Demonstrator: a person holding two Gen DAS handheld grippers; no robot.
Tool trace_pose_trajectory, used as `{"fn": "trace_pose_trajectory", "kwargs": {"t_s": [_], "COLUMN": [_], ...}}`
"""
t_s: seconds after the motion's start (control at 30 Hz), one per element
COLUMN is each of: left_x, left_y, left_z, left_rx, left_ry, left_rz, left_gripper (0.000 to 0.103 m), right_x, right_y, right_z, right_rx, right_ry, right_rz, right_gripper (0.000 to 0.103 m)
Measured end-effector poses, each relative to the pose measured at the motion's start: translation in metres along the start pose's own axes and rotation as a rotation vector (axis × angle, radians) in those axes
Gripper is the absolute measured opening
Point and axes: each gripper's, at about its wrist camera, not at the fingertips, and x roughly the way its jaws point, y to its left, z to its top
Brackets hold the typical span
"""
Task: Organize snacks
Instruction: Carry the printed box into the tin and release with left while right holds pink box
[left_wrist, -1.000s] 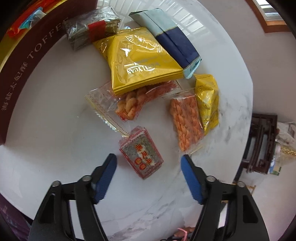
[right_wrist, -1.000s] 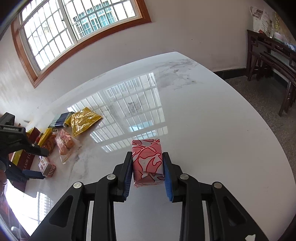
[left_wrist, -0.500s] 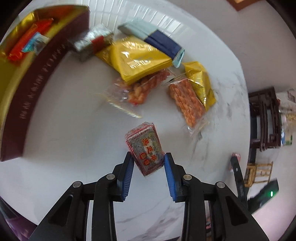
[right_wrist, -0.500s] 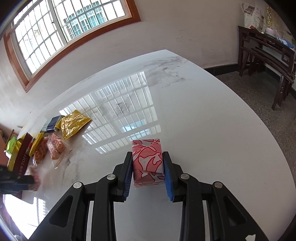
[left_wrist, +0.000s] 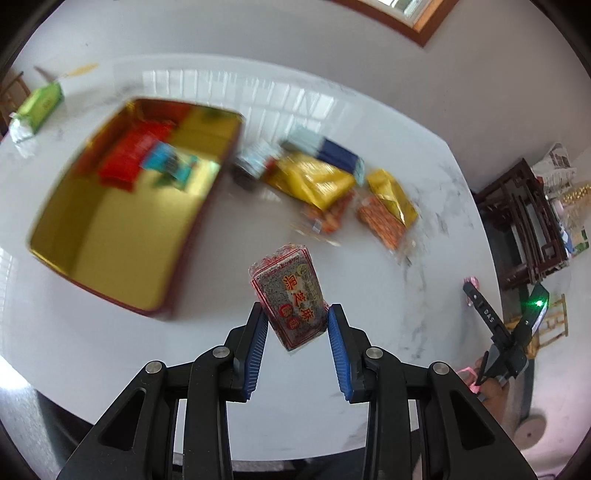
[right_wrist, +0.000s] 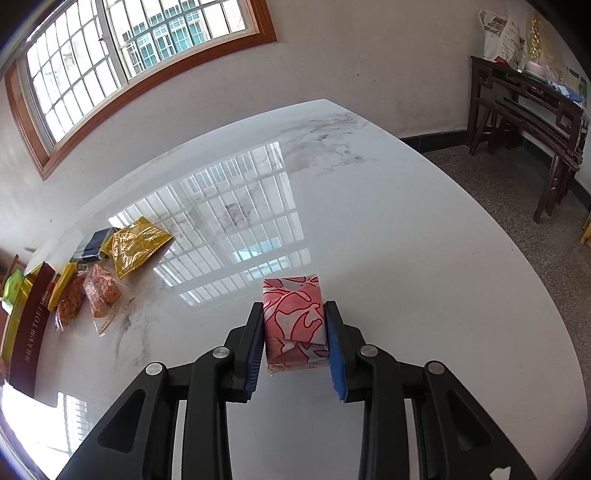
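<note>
While each claw pinches a snack, only the left view shows inside the tin (left_wrist: 110, 236).

Tabletop (right_wrist: 406, 258) right of snack pile (left_wrist: 332, 192) lay bare, free to cross; pile crowded strip beside tin (left_wrist: 122, 221); tin's near half lay bare; far end held packets (left_wrist: 144, 158).

I see the white marble table (right_wrist: 406, 229); ahead-left of my left tongs sit the gold tin (left_wrist: 110, 236) and a green packet (left_wrist: 38, 105), ahead-right the loose snack packets (left_wrist: 314, 181)
</note>
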Motion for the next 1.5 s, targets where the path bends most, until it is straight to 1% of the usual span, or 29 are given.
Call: {"fn": "trace_pose_trajectory", "kwargs": {"t_s": [0.1, 0.17, 0.33, 0.47, 0.53, 0.67, 0.87, 1.0, 1.13, 1.27, 1.4, 1.5], "left_x": [-0.018, -0.024, -0.027, -0.02, -0.015, -0.006, 0.016, 0.034, 0.052, 0.066, 0.078, 0.088], "left_y": [0.028, 0.043, 0.079, 0.093, 0.094, 0.095, 0.092, 0.089, 0.083, 0.082, 0.083, 0.085], "left_z": [0.01, 0.018, 0.043, 0.059, 0.066, 0.076, 0.093, 0.108, 0.124, 0.137, 0.146, 0.151], "left_rx": [-0.005, -0.011, -0.04, -0.033, -0.018, 0.006, 0.029, 0.04, 0.077, 0.092, 0.109, 0.109], "left_ry": [-0.046, -0.061, -0.088, -0.111, -0.125, -0.14, -0.148, -0.133, -0.117, -0.106, -0.092, -0.072], "left_rz": [0.035, 0.057, 0.11, 0.152, 0.18, 0.205, 0.217, 0.23, 0.261, 0.287, 0.308, 0.31], "left_gripper": [0.034, 0.034, 0.034, 0.034, 0.034, 0.034, 0.034, 0.034, 0.034, 0.034, 0.034, 0.034], "right_x": [0.0, 0.0, 0.001, 0.001, 0.001, 0.002, 0.002, 0.002, 0.002, 0.003, 0.003, 0.003], "right_y": [0.001, 0.001, 0.003, 0.003, 0.003, 0.004, 0.006, 0.006, 0.007, 0.007, 0.008, 0.008], "right_z": [0.0, 0.0, 0.001, 0.001, 0.001, 0.001, 0.001, 0.0, 0.0, 0.001, 0.001, 0.001], "right_rx": [-0.004, -0.007, -0.012, -0.013, -0.015, -0.019, -0.027, -0.03, -0.034, -0.037, -0.038, -0.04], "right_ry": [0.001, 0.001, 0.002, 0.003, 0.003, 0.004, 0.005, 0.006, 0.007, 0.007, 0.007, 0.008], "right_rz": [-0.008, -0.011, -0.018, -0.019, -0.022, -0.033, -0.049, -0.054, -0.06, -0.064, -0.069, -0.072], "right_gripper": [0.029, 0.029, 0.029, 0.029, 0.029, 0.029, 0.029, 0.029, 0.029, 0.029, 0.029, 0.029]}}
